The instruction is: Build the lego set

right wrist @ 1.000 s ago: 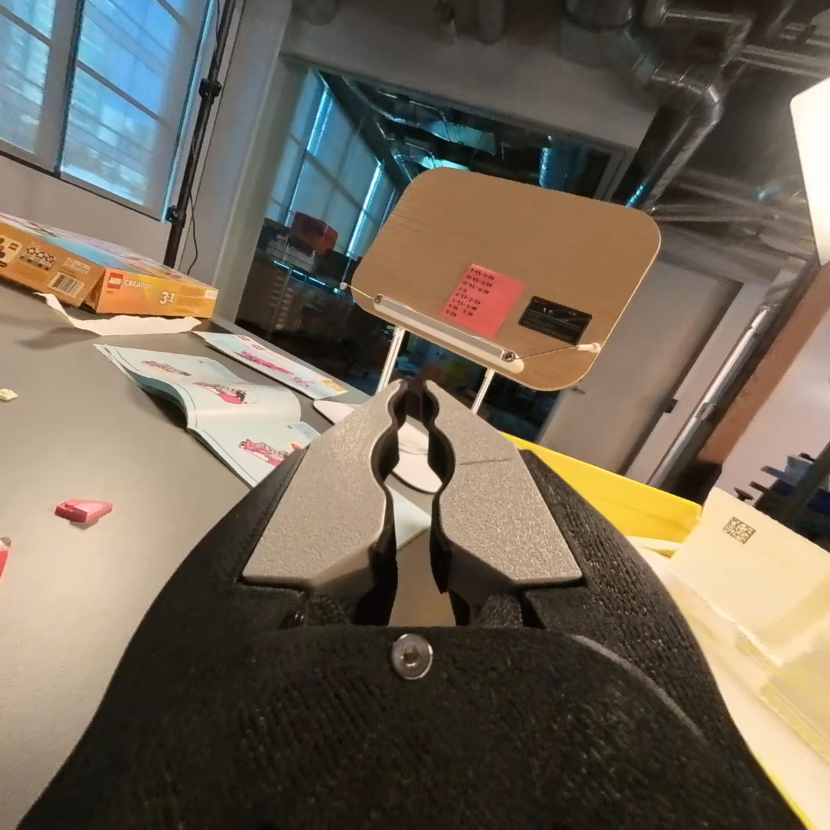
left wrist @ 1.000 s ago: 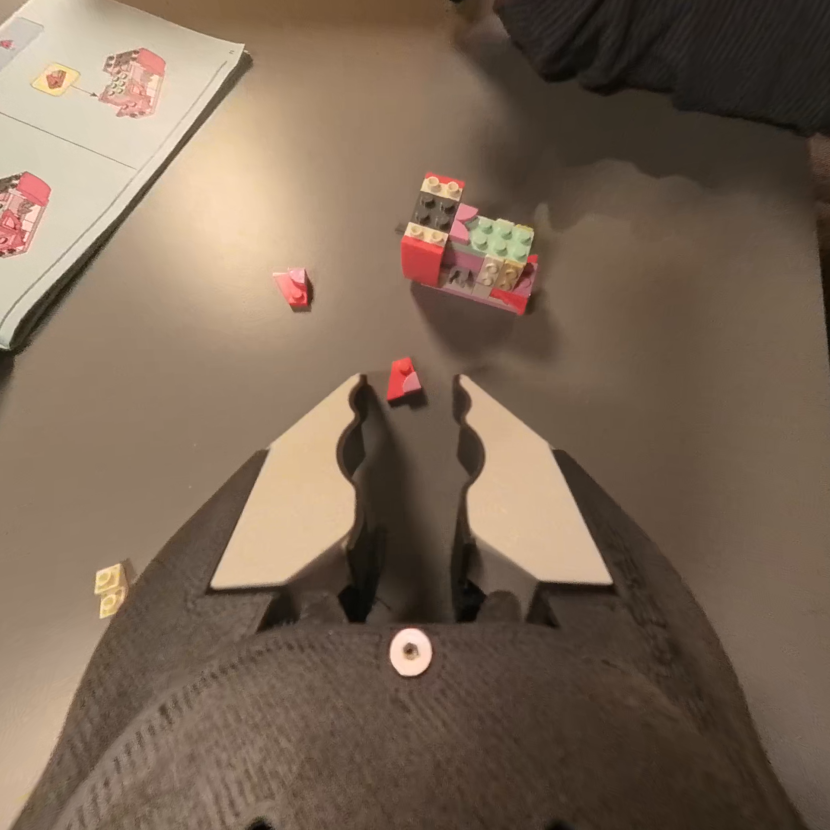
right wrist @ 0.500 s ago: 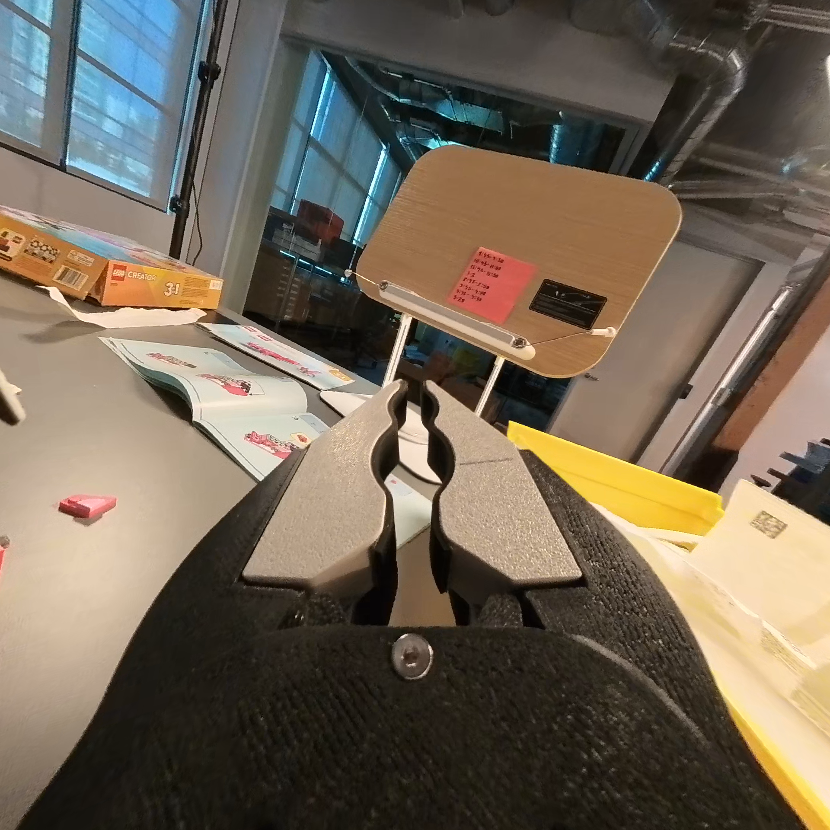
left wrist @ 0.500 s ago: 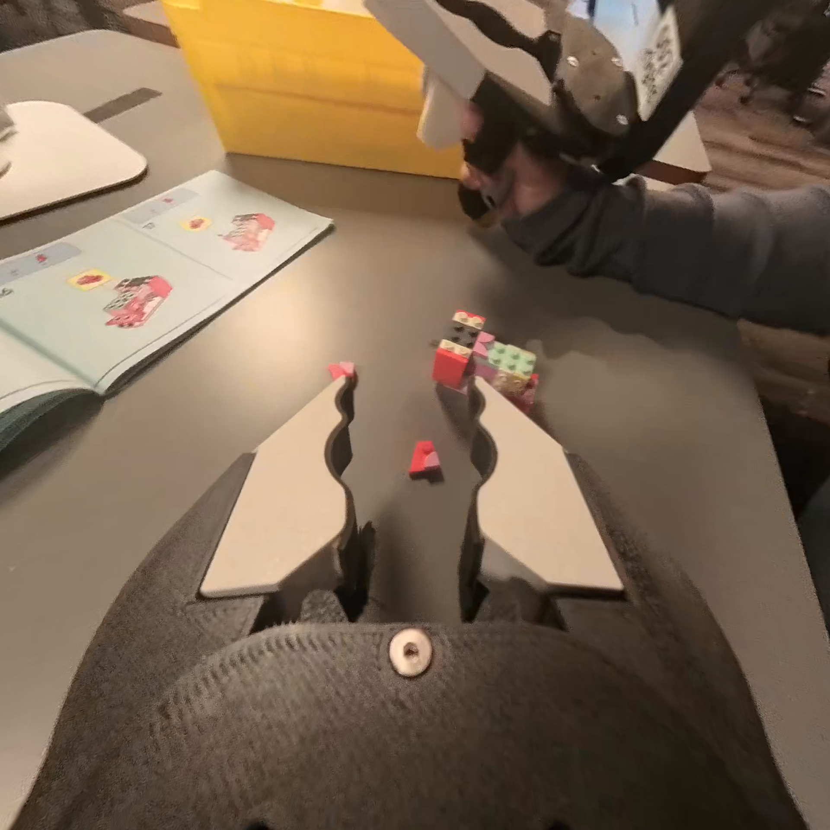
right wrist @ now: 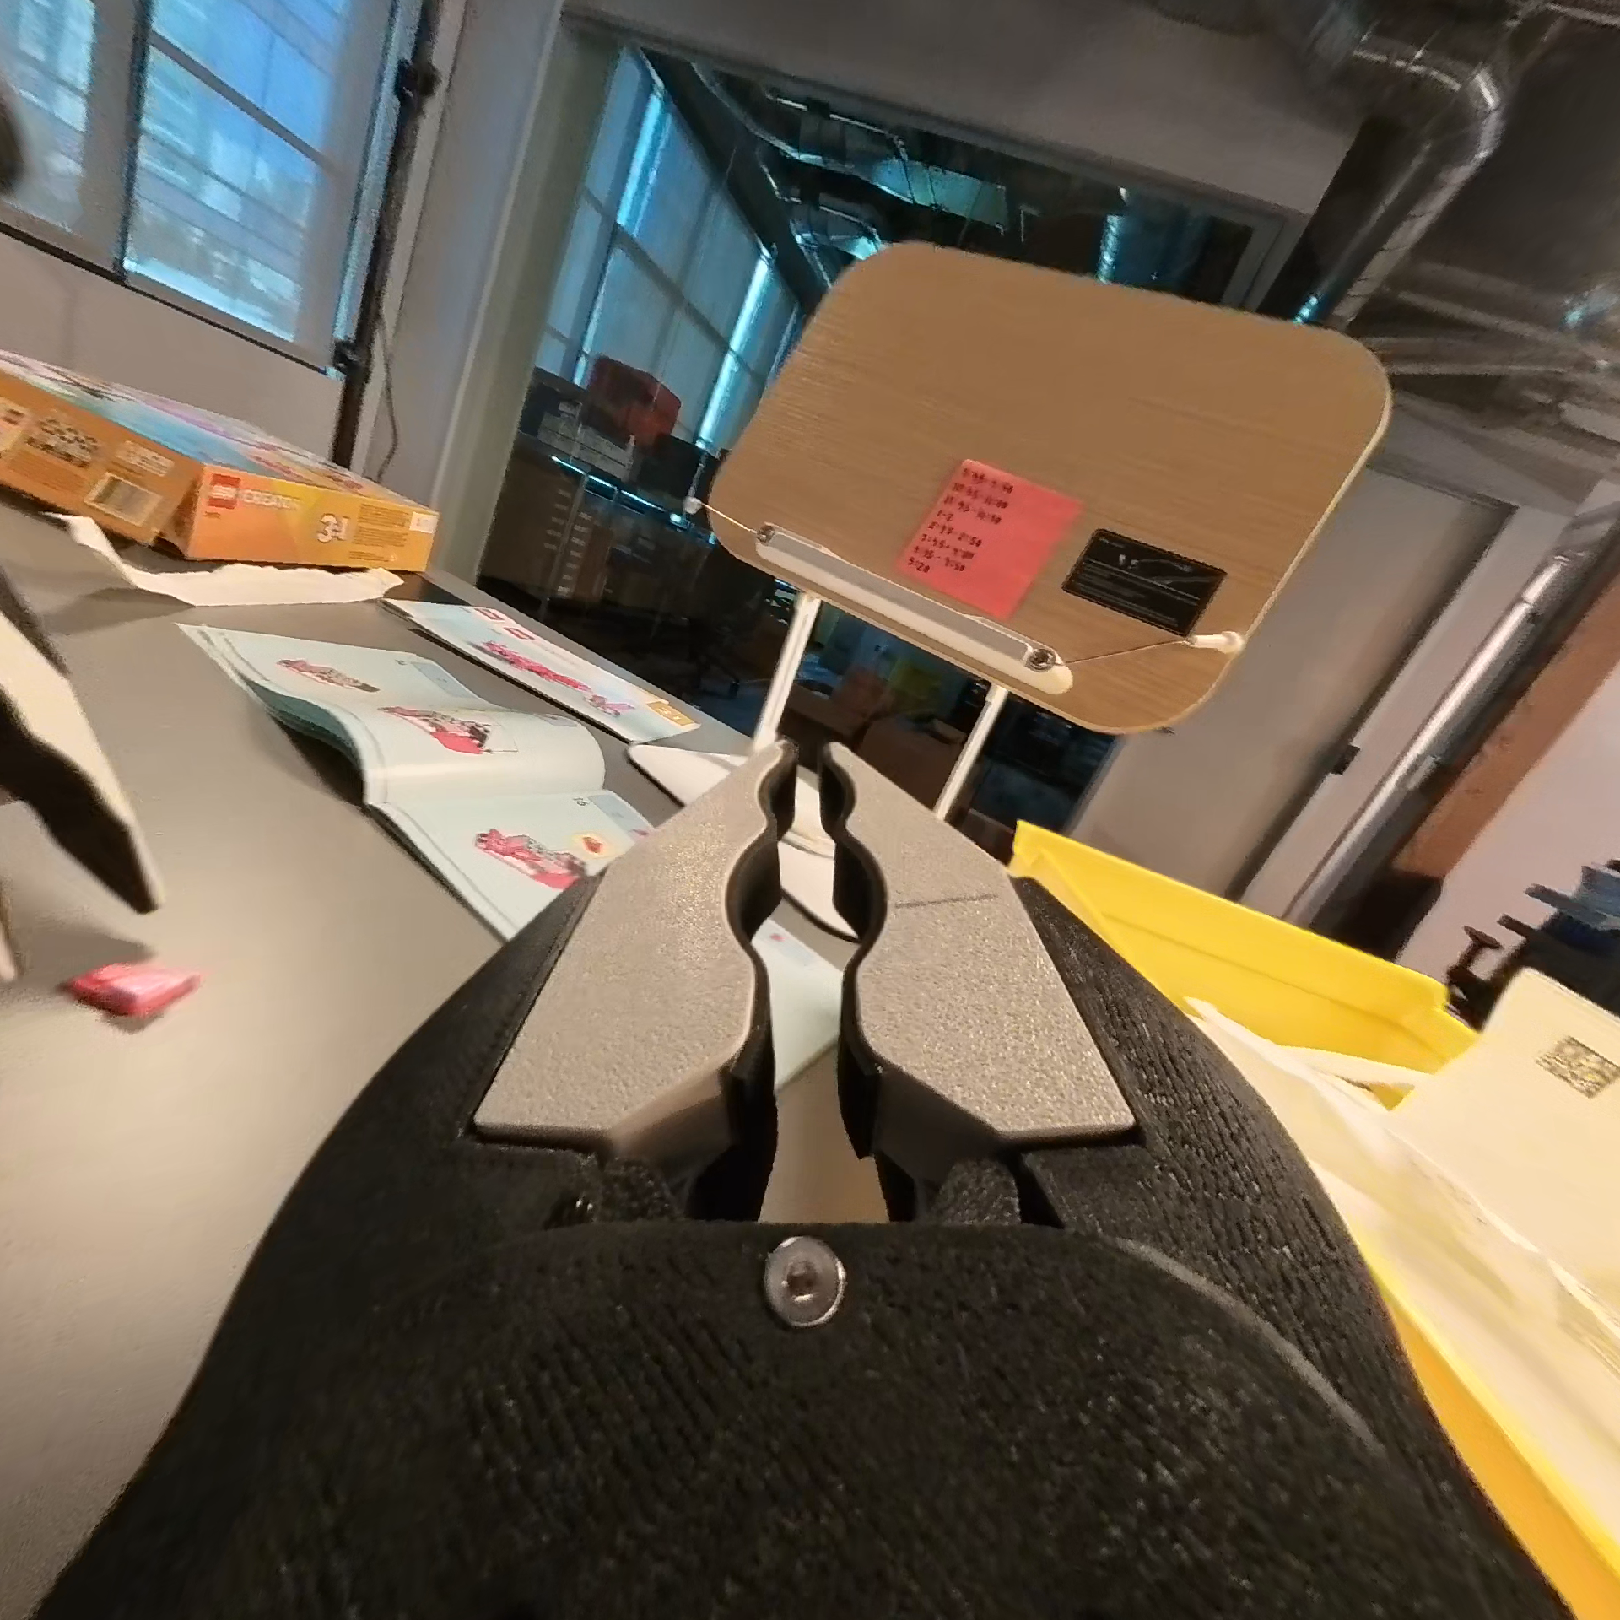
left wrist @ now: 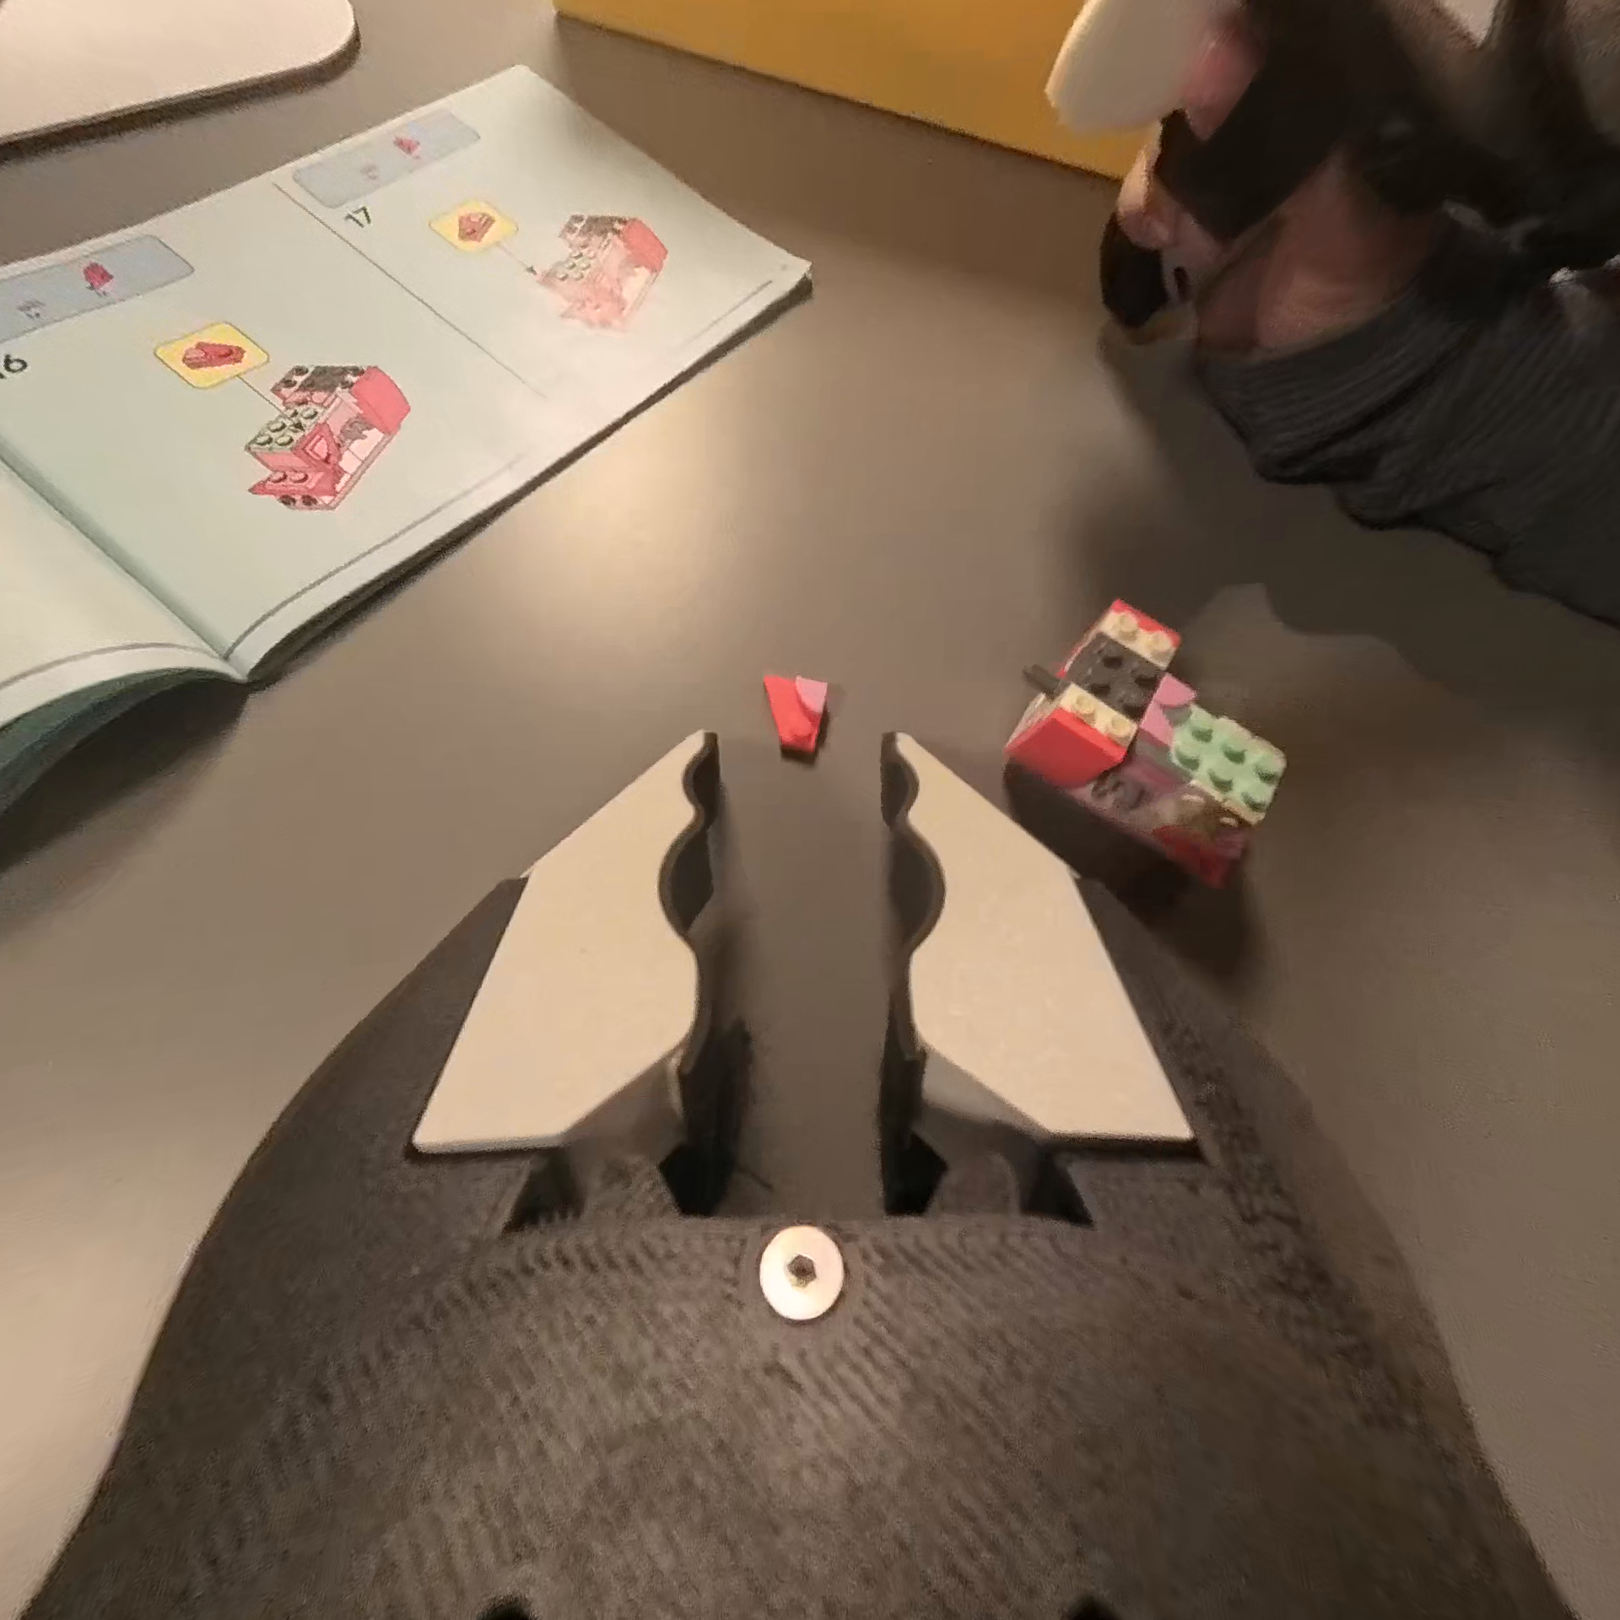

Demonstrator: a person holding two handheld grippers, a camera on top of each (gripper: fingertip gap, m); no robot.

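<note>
In the left wrist view my left gripper (left wrist: 799, 752) is open and empty, low over the dark table (left wrist: 877, 456). A small red and pink brick piece (left wrist: 796, 712) lies on the table just beyond its fingertips, touching neither pad. A small brick model (left wrist: 1140, 745) in red, black, tan, pink and green stands to the right of the right finger. My right gripper (right wrist: 808, 752) is shut, with nothing seen between its pads, and is raised above the table. It also shows at the top right of the left wrist view (left wrist: 1104, 96), held by a hand.
An open instruction booklet (left wrist: 351, 351) lies left of the pieces and also shows in the right wrist view (right wrist: 456, 763). A yellow bin (right wrist: 1227, 964), a wooden book stand (right wrist: 1052, 491), an orange box (right wrist: 219, 500) and a loose pink piece (right wrist: 131, 986) are around. A dark sleeve (left wrist: 1420, 421) lies at right. My hands' fingertips stand some 20 centimetres from each other.
My left gripper swung and dropped lower. Its jaws opened wider around the red piece half a second ago, then narrowed; the piece now lies just past the tips. The right gripper stayed shut.
</note>
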